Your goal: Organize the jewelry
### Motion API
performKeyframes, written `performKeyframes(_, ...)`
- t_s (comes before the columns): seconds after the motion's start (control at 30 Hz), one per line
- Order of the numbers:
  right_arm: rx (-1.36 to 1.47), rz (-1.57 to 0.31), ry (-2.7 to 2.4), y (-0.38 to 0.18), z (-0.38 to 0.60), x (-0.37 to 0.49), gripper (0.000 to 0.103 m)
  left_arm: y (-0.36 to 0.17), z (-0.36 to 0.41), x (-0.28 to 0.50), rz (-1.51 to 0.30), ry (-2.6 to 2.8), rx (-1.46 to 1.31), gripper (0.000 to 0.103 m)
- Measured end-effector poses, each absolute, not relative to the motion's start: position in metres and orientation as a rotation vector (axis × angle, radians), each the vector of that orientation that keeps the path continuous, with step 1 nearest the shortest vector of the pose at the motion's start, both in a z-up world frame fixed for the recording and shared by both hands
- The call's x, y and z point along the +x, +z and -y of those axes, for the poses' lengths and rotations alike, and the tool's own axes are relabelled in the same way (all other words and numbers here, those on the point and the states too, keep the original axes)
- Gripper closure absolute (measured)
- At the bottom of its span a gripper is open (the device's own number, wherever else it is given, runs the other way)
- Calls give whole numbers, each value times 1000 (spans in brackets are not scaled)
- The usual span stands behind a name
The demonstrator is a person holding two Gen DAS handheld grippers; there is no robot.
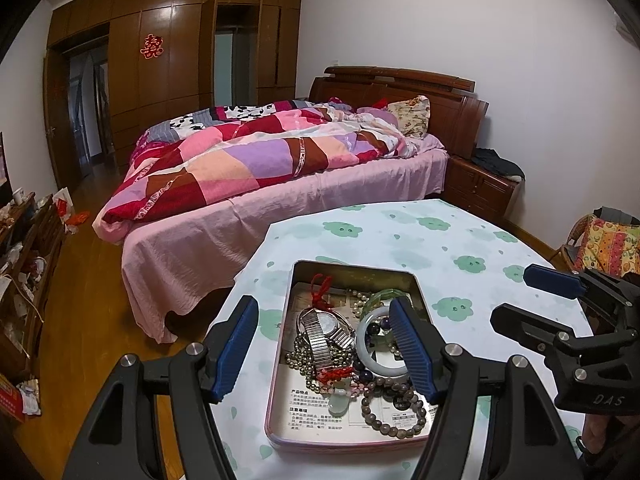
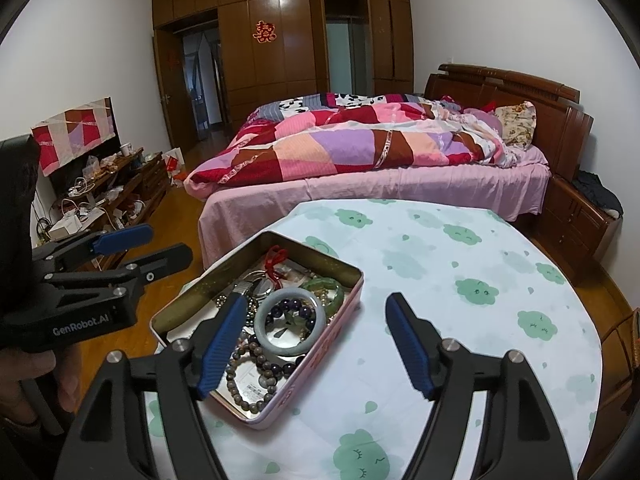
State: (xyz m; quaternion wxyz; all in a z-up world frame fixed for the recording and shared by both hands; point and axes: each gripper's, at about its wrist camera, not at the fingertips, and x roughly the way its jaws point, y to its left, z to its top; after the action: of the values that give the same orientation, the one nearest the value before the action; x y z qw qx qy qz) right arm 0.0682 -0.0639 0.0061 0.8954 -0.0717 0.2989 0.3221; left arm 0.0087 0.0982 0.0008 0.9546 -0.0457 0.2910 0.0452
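Observation:
An open pink tin (image 1: 352, 270) (image 2: 320, 356) sits on the round table and holds tangled jewelry: a steel watch (image 1: 326, 332), a pale jade bangle (image 1: 361, 340) (image 2: 288, 347), a green bangle (image 1: 384, 296) (image 2: 328, 286), a brown bead bracelet (image 1: 394, 412) (image 2: 248, 380) and a red knotted cord (image 1: 322, 288). My left gripper (image 1: 324, 348) (image 2: 168, 242) hovers open over the tin's near-left side, gripping nothing. My right gripper (image 2: 316, 344) (image 1: 536, 300) is open too, with one finger above the tin and the other above the cloth.
The table (image 1: 440, 248) (image 2: 460, 280) wears a white cloth with green cloud prints. Beyond it is a bed (image 1: 280, 168) with a patchwork quilt. A wooden nightstand (image 1: 480, 188) is behind on the right, and a cluttered low cabinet (image 2: 108, 196) on the left.

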Motion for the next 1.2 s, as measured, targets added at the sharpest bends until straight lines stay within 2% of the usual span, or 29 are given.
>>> performKeyframes(1.2,-148,-617,665,3,60,59,25,-2,-99,14,-609,106,-103,35)
